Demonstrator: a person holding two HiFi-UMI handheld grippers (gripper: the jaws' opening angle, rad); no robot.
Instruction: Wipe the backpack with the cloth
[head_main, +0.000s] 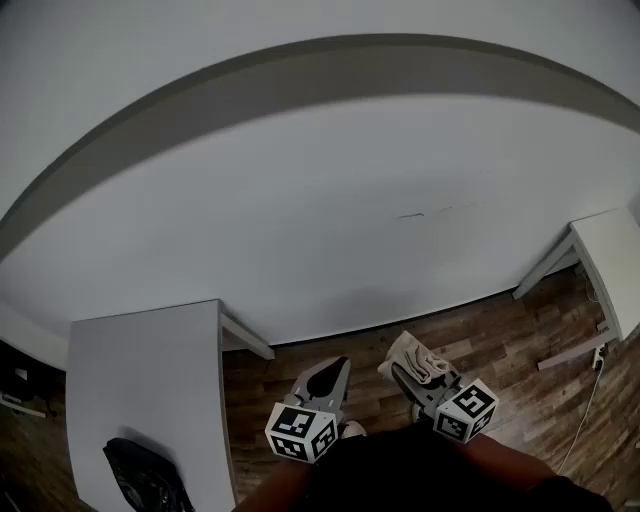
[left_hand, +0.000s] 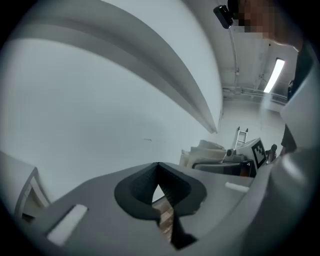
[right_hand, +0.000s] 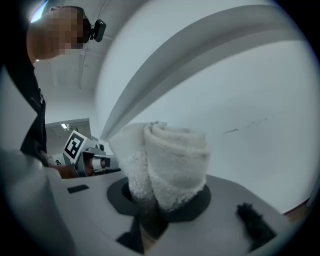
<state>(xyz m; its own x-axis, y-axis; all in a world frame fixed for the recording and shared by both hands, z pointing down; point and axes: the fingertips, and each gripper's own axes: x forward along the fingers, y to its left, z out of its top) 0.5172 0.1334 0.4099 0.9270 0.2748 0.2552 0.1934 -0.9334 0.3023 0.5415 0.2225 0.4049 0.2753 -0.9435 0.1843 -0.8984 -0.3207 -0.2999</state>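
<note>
- The right gripper (head_main: 405, 372) was clamped on the cloth (head_main: 422, 357). It was a fluffy off-white thing, rolled up, with the roll poking out past the jaw tips.
- The right gripper view showed it best: the cloth (right_hand: 172, 160) filled the space between the jaws of the right gripper (right_hand: 160, 200) and bulged out above them.
- The left gripper (head_main: 335, 365) had its jaws pressed together at the tips and wasn't carrying anything. In its own view, the left gripper (left_hand: 159, 172) only showed a sliver of wood floor (left_hand: 165, 220) through the slot lower down.
- Both grippers were held side by side, low and close to the person's body, over the wood floor (head_main: 500, 340) and pointing toward the white wall (head_main: 320, 220).
- The backpack (head_main: 140, 478) was black and sat on the near end of the white table (head_main: 150, 380), off to the left. It was well apart from both grippers and partly cut off by the frame edge.
- The cloth wasn't touching the backpack at all.
- A second white table (head_main: 615, 255) stood at the far right against the wall.
</note>
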